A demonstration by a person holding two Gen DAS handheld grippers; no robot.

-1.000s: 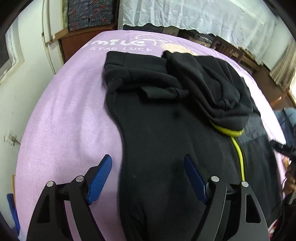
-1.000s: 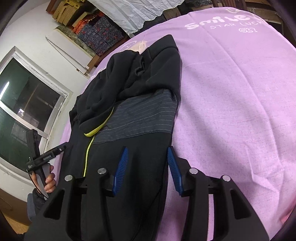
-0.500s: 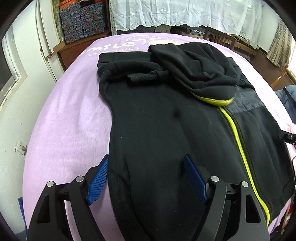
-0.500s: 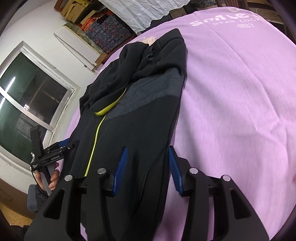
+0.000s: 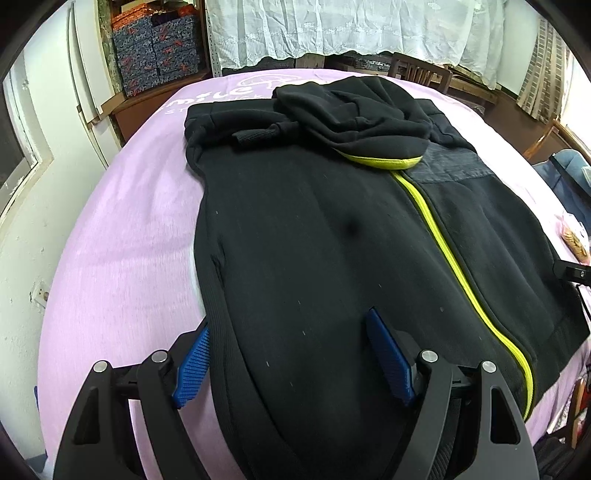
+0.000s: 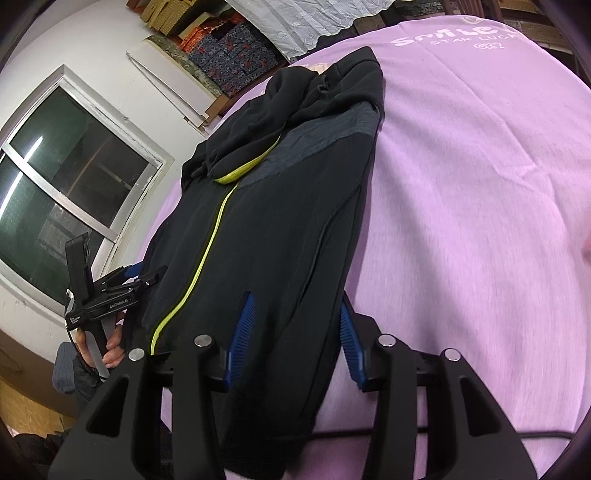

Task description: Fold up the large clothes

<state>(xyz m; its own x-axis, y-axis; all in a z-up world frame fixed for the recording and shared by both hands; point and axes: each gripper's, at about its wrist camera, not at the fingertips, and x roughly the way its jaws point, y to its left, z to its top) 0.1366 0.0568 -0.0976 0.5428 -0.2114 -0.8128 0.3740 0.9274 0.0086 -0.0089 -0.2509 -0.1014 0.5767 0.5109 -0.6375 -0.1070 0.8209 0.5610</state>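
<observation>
A black zip hoodie (image 5: 332, 229) with a yellow-green zipper (image 5: 454, 258) lies flat on the purple sheet (image 5: 122, 266), hood (image 5: 354, 114) and sleeves bunched at the far end. My left gripper (image 5: 291, 362) is open, its blue pads straddling the hem's left corner. My right gripper (image 6: 295, 339) is open, its pads either side of the hem's right corner. The hoodie (image 6: 280, 221) and the left gripper (image 6: 110, 291) also show in the right wrist view.
The sheet covers a bed with printed white lettering (image 6: 454, 37) at the far end. Patterned boxes (image 5: 159, 48) and a lace curtain (image 5: 351, 29) stand beyond it. A window (image 6: 62, 192) is on the left wall. Wooden furniture (image 5: 424, 74) sits at the back right.
Both grippers have moved back and down toward the near hem, now straddling its corners. The hoodie appears spread flatter, with more of the zipper showing.
</observation>
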